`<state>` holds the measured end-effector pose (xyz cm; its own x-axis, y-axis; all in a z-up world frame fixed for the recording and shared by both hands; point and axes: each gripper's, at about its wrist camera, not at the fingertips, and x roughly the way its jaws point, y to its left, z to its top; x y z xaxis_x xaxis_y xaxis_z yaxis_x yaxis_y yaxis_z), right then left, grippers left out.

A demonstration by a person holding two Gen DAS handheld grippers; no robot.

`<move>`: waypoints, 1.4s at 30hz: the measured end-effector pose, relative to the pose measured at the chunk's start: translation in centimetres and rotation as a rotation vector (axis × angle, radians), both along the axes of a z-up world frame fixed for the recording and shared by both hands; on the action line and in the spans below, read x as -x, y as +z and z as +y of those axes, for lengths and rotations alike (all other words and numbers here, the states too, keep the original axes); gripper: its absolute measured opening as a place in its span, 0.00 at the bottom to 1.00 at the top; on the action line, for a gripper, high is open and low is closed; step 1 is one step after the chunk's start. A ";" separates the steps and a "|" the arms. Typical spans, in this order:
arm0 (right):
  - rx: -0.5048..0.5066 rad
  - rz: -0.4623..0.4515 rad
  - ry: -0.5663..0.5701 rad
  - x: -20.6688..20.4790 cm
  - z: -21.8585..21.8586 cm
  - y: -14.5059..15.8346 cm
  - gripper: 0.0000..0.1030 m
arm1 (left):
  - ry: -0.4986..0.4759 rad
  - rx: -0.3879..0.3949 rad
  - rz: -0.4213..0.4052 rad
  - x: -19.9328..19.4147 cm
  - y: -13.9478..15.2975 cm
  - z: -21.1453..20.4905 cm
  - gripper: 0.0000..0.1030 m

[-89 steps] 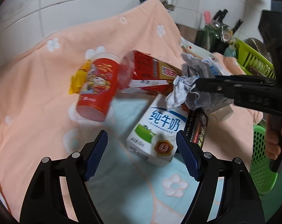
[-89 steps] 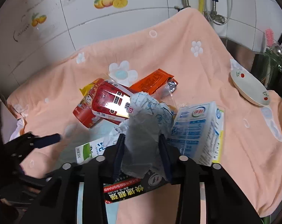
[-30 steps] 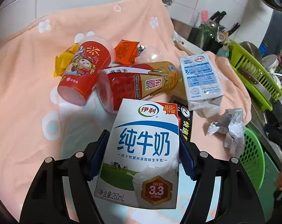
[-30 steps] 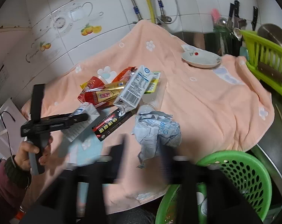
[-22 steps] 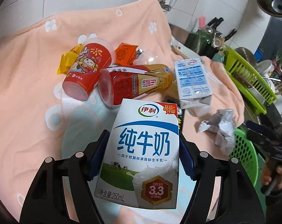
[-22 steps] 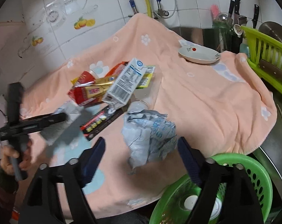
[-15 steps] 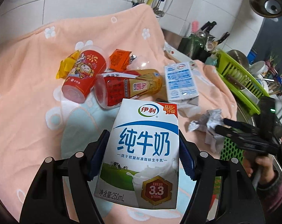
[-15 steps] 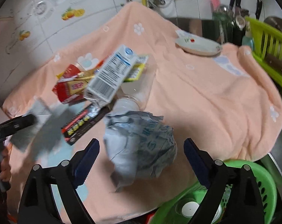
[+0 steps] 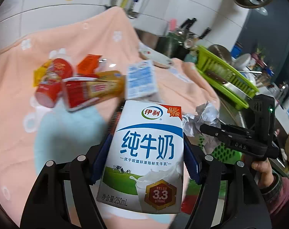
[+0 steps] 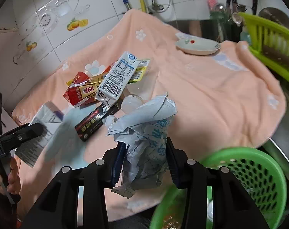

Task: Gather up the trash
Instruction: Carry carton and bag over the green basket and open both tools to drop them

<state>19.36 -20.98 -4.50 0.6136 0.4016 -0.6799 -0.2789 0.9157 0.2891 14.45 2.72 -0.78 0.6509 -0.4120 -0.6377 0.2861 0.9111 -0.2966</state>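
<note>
My left gripper (image 9: 146, 160) is shut on a white and blue milk carton (image 9: 148, 152), held upright above the peach towel (image 9: 68, 38). The right wrist view shows that carton (image 10: 49, 118) blurred at the far left in the left gripper (image 10: 35, 129). My right gripper (image 10: 145, 160) is closing its jaws, and a crumpled grey-white paper (image 10: 144, 133) sits between the pads, which press its sides. It hangs by the towel's front edge, just left of a green basket (image 10: 259, 171). The left wrist view has the paper (image 9: 205, 112) at the tip of the right gripper (image 9: 203, 129).
On the towel lie a red cup (image 9: 52, 80), a red and gold pouch (image 10: 81, 93), a blue and white carton (image 10: 115, 78), a clear jar and a black wrapper (image 10: 96, 122). A saucer (image 10: 198, 46) sits farther back. A green dish rack (image 10: 274, 43) stands right.
The left gripper has carried the milk carton up and to the right. The right gripper's jaws spread wide around the crumpled paper, then came back in on it, lower, beside the basket.
</note>
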 end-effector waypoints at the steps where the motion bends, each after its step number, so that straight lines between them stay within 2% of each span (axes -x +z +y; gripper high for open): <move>1: 0.008 -0.010 -0.007 0.8 -0.5 0.4 0.39 | -0.014 0.003 -0.002 0.2 0.0 -0.8 0.67; 11: 0.086 -0.021 -0.123 7.0 -6.7 1.1 0.40 | -0.155 0.033 0.008 1.2 -0.5 -8.4 0.67; 15: 0.130 -0.001 -0.183 9.0 -9.1 0.2 0.46 | -0.204 0.029 0.020 1.4 -1.0 -11.2 0.67; 19: 0.130 0.029 -0.220 10.2 -11.3 -1.0 0.50 | -0.246 0.025 0.036 1.6 -1.4 -13.9 0.67; 23: 0.114 0.044 -0.251 11.1 -12.9 -1.5 0.66 | -0.276 0.024 0.050 1.6 -1.7 -15.9 0.67; 27: 0.116 0.034 -0.278 11.9 -13.9 -1.5 0.75 | -0.308 0.016 0.074 1.6 -2.4 -18.1 0.67; 42: 0.093 -0.012 -0.345 14.2 -17.1 -0.2 0.79 | -0.394 -0.002 0.135 2.6 -4.5 -23.3 0.71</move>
